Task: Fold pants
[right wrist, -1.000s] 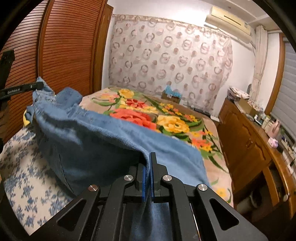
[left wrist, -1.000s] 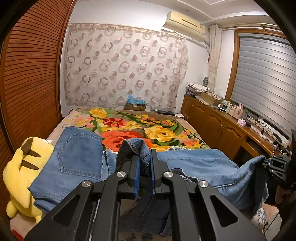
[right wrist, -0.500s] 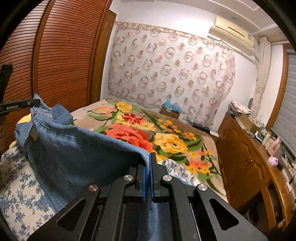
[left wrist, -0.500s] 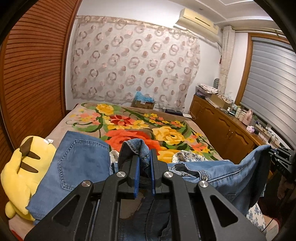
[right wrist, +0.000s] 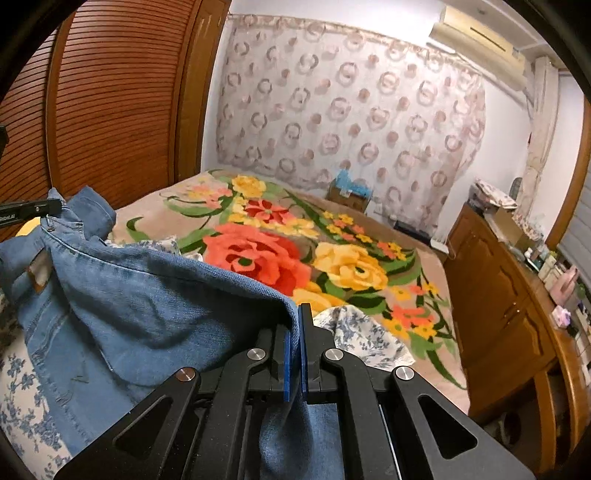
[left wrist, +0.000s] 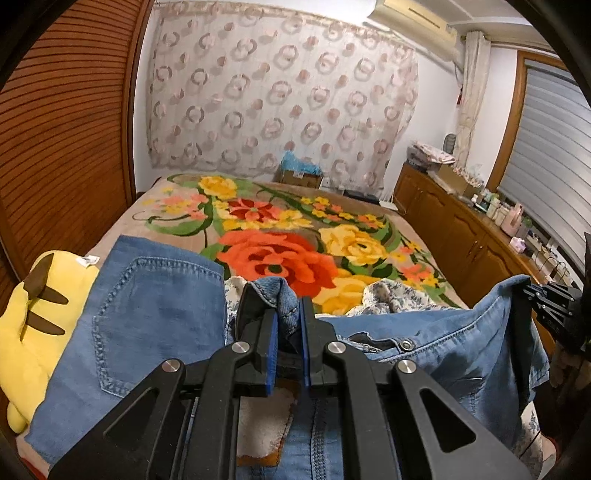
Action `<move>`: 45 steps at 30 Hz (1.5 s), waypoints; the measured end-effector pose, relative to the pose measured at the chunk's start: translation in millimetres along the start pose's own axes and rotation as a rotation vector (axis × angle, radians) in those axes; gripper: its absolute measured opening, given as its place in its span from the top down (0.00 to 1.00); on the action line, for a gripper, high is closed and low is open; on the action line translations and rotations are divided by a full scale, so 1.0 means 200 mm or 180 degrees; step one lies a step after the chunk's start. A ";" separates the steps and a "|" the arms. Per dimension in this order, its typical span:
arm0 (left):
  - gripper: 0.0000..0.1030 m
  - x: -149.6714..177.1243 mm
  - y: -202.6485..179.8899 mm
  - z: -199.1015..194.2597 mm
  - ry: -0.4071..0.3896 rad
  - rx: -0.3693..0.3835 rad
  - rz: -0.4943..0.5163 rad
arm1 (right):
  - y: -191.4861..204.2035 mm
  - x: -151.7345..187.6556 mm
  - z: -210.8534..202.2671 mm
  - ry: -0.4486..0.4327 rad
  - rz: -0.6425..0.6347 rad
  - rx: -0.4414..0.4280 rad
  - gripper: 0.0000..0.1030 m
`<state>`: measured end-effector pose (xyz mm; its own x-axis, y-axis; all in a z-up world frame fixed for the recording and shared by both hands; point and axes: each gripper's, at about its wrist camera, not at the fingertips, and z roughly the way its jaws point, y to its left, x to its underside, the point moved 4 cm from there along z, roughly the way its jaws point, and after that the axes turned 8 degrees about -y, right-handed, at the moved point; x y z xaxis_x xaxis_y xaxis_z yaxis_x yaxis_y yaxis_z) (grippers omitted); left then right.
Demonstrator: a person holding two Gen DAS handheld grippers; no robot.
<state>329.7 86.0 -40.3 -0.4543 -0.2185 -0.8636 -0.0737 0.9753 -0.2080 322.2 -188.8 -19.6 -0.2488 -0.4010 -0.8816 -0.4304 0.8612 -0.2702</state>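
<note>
step: carrying held edge of blue denim pants (left wrist: 155, 325) over near end of flowered bed blanket (left wrist: 280, 229) | left gripper (left wrist: 287, 332) clenched on waistband bunch | right gripper (right wrist: 294, 332) clenched on denim edge | next: lower, lay flat, align edges | room: far blanket open; yellow plush toy (left wrist: 33, 332) crowds left

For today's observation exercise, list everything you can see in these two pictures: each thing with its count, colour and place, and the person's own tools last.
jeans: one, blue denim, near end of bed, held up at two points
blanket: one, beige with floral print, covering bed
plush toy: one, yellow, left of jeans
sheet: one, white with blue flowers, under jeans
curtain: one, pale with ring pattern, far wall
cabinet: one, brown wood, right wall
air conditioner: one, cream, high on far wall
left gripper: black, shut on jeans
right gripper: black, shut on jeans
</note>
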 end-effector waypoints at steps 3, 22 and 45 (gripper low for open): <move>0.89 0.03 0.01 0.03 0.0058 -0.0035 0.0031 | -0.01 0.03 0.08 0.0065 -0.0019 -0.0018 0.97; 0.24 0.13 -0.05 -0.04 0.0153 0.0020 0.0278 | -0.03 -0.12 0.31 0.0600 -0.0051 0.0109 0.78; 0.24 0.47 -0.43 -0.02 0.0594 0.0834 0.0981 | -0.07 0.14 -0.44 0.0866 0.0722 0.0138 0.54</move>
<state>290.8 -18.6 -101.3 -0.5741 0.1139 -0.8108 0.3069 0.9480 -0.0841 245.0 -240.4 -5.7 -0.5583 -0.2615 -0.7873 -0.3021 0.9480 -0.1007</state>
